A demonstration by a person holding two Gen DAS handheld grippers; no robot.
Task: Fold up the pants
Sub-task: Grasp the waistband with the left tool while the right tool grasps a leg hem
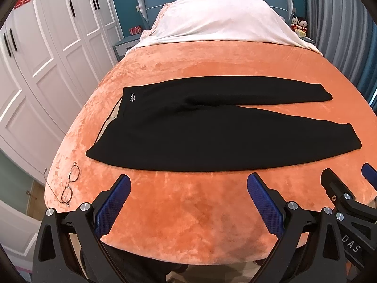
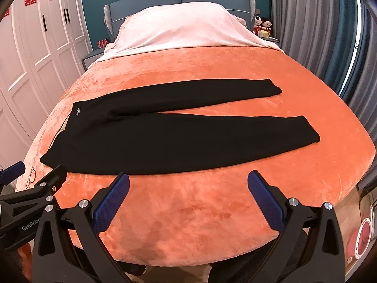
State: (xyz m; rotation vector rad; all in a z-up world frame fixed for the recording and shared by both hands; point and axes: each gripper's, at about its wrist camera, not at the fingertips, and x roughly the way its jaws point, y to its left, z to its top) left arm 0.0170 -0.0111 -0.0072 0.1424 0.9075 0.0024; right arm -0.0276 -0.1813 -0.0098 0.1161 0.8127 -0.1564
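Black pants (image 1: 212, 132) lie flat across the orange bed cover (image 1: 188, 212), waistband to the left, the two legs spread apart and pointing right. They also show in the right wrist view (image 2: 179, 139). My left gripper (image 1: 188, 184) is open and empty, hovering above the bed's near edge just short of the near leg. My right gripper (image 2: 188, 184) is open and empty beside it, to the right. The right gripper shows at the left wrist view's right edge (image 1: 346, 176), and the left gripper at the right wrist view's left edge (image 2: 37, 169).
A pair of glasses (image 1: 70, 184) lies on the cover near the front left corner. White pillows under a sheet (image 1: 221, 21) fill the head of the bed. White wardrobes (image 1: 47, 54) stand left, grey curtains (image 2: 318, 35) right.
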